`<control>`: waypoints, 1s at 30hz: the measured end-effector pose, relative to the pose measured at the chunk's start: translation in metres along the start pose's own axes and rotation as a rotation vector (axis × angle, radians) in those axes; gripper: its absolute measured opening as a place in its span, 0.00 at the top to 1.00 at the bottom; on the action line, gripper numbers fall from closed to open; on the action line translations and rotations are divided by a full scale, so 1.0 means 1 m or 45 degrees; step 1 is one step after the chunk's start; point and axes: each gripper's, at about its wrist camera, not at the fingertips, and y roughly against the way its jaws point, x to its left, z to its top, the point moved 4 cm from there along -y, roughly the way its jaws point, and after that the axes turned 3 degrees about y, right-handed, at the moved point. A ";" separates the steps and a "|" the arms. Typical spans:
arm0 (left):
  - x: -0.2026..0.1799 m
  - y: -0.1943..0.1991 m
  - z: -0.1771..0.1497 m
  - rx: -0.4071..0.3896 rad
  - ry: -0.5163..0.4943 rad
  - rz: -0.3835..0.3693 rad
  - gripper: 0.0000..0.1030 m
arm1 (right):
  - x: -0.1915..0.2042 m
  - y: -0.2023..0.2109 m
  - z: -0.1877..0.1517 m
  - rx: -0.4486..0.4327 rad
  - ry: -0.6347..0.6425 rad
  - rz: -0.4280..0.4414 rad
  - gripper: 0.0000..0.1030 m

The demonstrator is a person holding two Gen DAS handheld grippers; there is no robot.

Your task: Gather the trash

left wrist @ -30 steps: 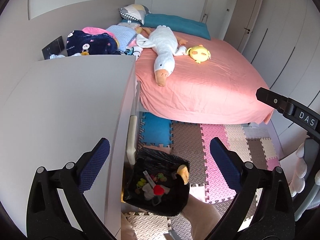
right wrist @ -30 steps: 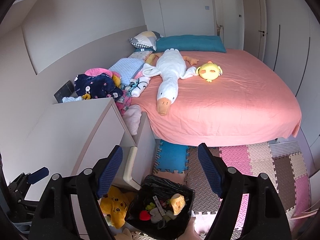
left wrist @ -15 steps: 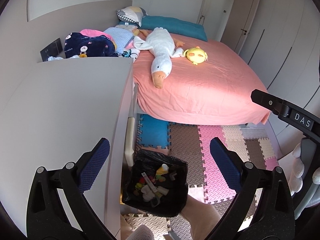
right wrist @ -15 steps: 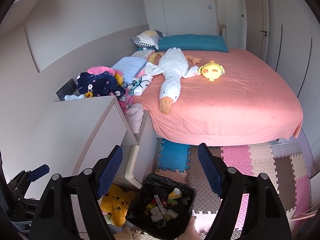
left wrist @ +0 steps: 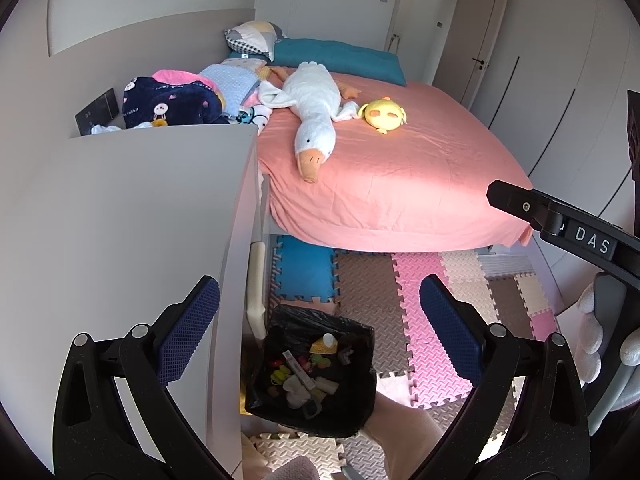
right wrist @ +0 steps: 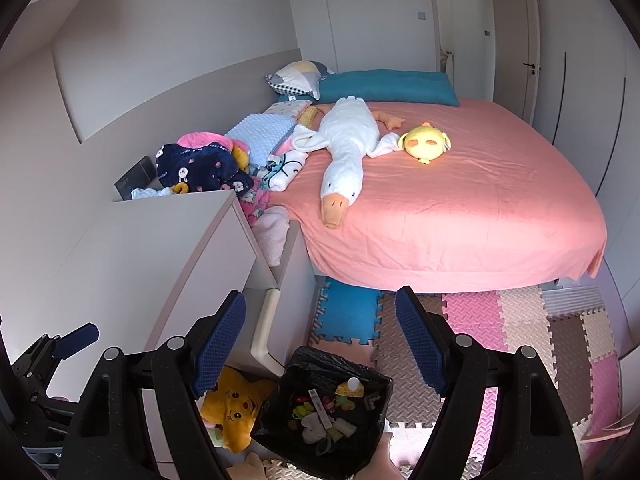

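A black-lined trash bin [left wrist: 276, 404] [right wrist: 380, 384] stands on the foam floor mats below both grippers, next to the white cabinet. It holds several small pieces of trash, among them a yellow piece with a white cap [left wrist: 325, 345] [right wrist: 350, 387]. My left gripper [left wrist: 320, 324] is open and empty, high above the bin. My right gripper [right wrist: 320, 340] is open and empty, also above the bin. The right gripper's body [left wrist: 560, 220] shows at the right of the left wrist view; the left gripper's finger [right wrist: 76, 338] shows at the lower left of the right wrist view.
A white cabinet [left wrist: 132, 216] [right wrist: 160, 248] stands left of the bin. A bed with a pink sheet [left wrist: 392, 176] carries a white goose plush [left wrist: 314, 108] and a yellow plush [left wrist: 384, 114]. A yellow star plush [right wrist: 232, 408] lies by the bin. Coloured foam mats [left wrist: 420, 280] cover the floor.
The yellow capped piece and a red piece have dropped from above the bin's rim down among the trash. Both grippers have drifted slightly; both stay open.
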 end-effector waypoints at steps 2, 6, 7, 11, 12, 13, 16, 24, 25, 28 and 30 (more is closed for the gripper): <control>-0.002 0.001 -0.001 -0.007 -0.014 -0.003 0.06 | 0.000 0.000 0.000 0.001 0.003 -0.001 0.25; -0.005 0.001 -0.002 -0.014 -0.032 0.004 0.06 | 0.000 0.001 0.001 0.001 0.003 -0.002 0.25; -0.006 0.002 -0.002 -0.015 -0.034 0.006 0.06 | 0.000 0.001 0.001 0.000 0.003 -0.002 0.25; -0.005 0.002 -0.002 -0.015 -0.033 0.005 0.06 | 0.000 0.001 0.002 -0.002 0.002 0.000 0.25; -0.005 0.002 -0.002 -0.015 -0.033 0.005 0.06 | 0.000 0.002 0.002 -0.004 0.003 -0.001 0.25; -0.006 0.002 -0.002 -0.015 -0.033 0.005 0.06 | 0.001 0.002 0.002 -0.004 0.002 -0.001 0.25; -0.006 0.003 -0.001 -0.017 -0.032 -0.002 0.06 | 0.001 0.003 0.002 -0.005 0.003 -0.001 0.25; -0.004 0.004 0.001 -0.018 -0.034 0.003 0.06 | 0.003 0.004 0.005 -0.006 0.000 0.000 0.25; -0.005 0.004 0.001 -0.019 -0.035 0.002 0.06 | 0.003 0.004 0.005 -0.006 0.004 -0.001 0.25; -0.004 0.004 0.002 -0.018 -0.034 -0.001 0.06 | 0.002 0.004 0.005 -0.006 0.003 0.002 0.25; -0.003 0.004 0.003 -0.019 -0.035 0.000 0.06 | 0.003 0.004 0.004 -0.004 0.006 0.001 0.25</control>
